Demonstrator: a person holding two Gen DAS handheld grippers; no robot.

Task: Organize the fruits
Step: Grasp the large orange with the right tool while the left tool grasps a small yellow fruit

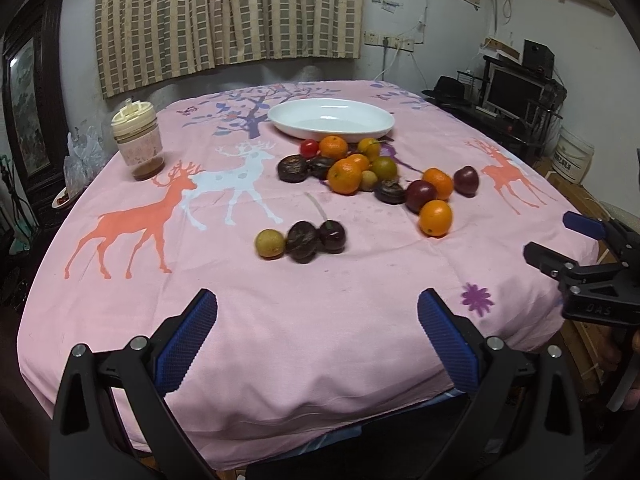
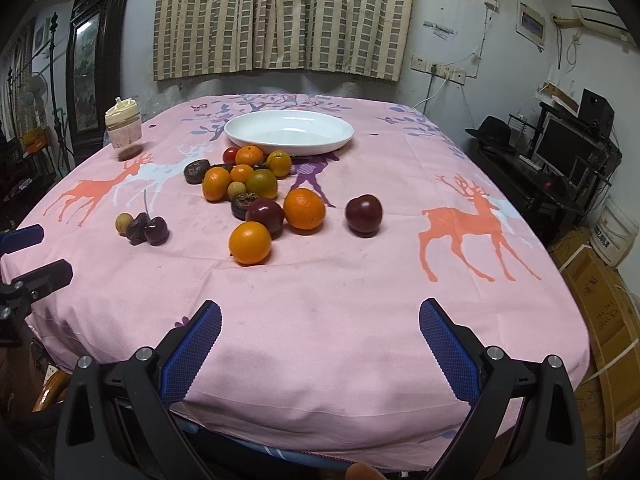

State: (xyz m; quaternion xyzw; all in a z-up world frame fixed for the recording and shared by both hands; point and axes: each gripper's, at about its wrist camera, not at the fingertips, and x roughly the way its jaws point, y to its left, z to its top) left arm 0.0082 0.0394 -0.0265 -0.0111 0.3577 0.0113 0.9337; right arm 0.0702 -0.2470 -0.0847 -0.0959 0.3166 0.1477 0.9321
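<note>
One legible mark — "DAS" on right hand-held gripper (image 1: pixel 560 240).

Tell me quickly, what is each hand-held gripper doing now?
Left hand-held gripper: open, holding nothing.
Right hand-held gripper: open, holding nothing.

Bare pink tablecloth (image 2: pixel 320 312) before the fruit pile (image 2: pixel 256 192), white dish (image 2: pixel 289 131) behind, jar (image 2: pixel 123 134) far left.

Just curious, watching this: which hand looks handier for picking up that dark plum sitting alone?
Probably the right tool: the lone plum lies nearly straight ahead of it, while from the left tool the plum sits far off to the right.
</note>
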